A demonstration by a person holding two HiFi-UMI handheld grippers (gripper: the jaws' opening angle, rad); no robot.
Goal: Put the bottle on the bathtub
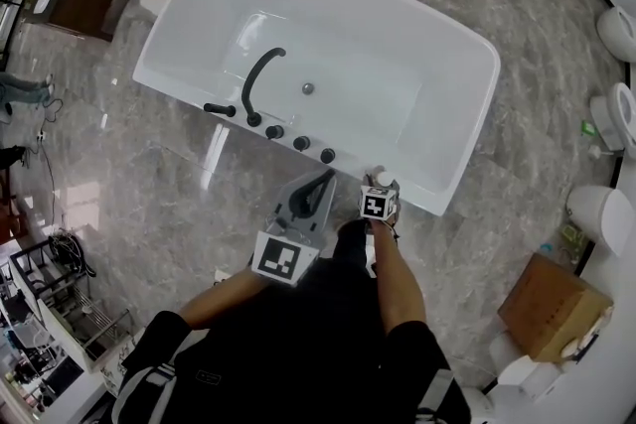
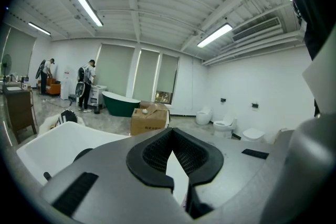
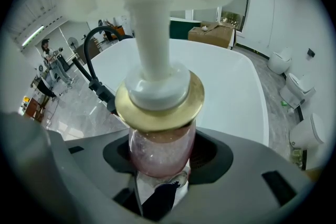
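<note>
Right gripper (image 1: pixel 380 182) pinches the bottle (image 3: pixel 159 136) upright at the bathtub (image 1: pixel 417 199) rim, probably to set it down; left gripper (image 2: pixel 170 136) is squeezed together and idle.

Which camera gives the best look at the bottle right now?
The right gripper view: the bottle fills it, pink body between the jaws, gold collar, white pump. The head view shows only its white top by the bathtub rim. The left gripper view misses it.
</note>
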